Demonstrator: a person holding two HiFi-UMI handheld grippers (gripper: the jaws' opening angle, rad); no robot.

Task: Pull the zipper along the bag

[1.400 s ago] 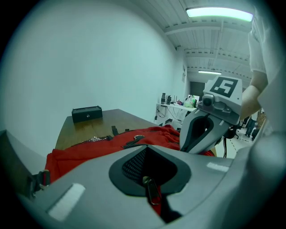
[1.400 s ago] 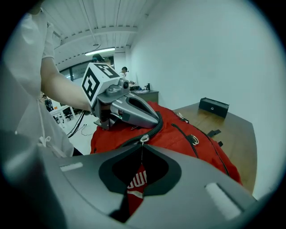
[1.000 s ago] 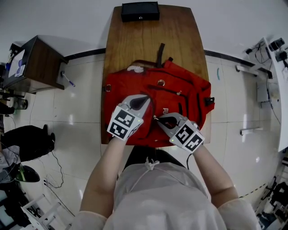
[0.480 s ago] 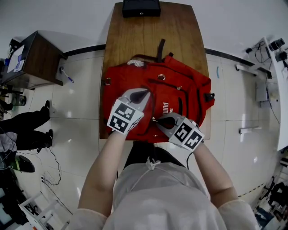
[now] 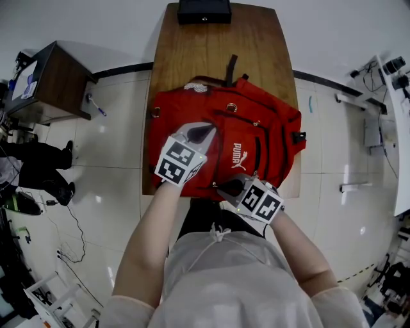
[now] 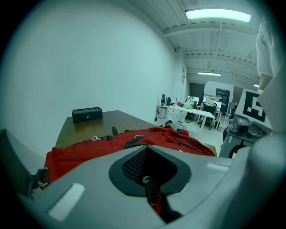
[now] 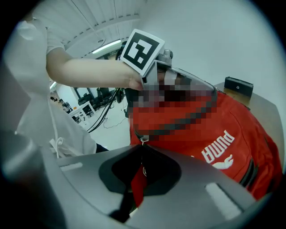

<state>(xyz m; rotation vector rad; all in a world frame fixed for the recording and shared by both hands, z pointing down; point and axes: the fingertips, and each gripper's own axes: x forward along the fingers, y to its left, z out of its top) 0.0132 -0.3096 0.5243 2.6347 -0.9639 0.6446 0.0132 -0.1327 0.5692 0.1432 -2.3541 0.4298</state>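
**Thin pull, bag at the table's edge**

Both grippers are pressed together on parts of the bag (image 5: 262, 128). It lies flat on the table (image 5: 211, 51), with its near side reaching the table's near edge. The right gripper (image 5: 229, 188) pinches the red pull (image 7: 137, 183) that hangs from the slider (image 7: 143, 141) at that near side. The left gripper (image 5: 200, 134) pinches a red tab (image 6: 152, 197) further up the bag's front and seems to serve as the anchor.

3 things could go wrong:
- The pull is a narrow strip held between the jaw tips, so a sharp tug may slide it out.
- A tug angled off the zip's line, or slack cloth where the track bends, may jam the slider.
- If the left grip slips, the bag would likely drag toward the person and off the edge rather than unzip.

The table is bare brown wood, with 1 black box (image 5: 204, 11) at its far end, well apart from the bag. Around it is a glossy pale tile floor (image 5: 115, 128). A dark cabinet (image 5: 54, 83) stands to the left, and someone's legs (image 5: 38, 170) show near it. The left gripper view shows desks and ceiling strip lights further off.
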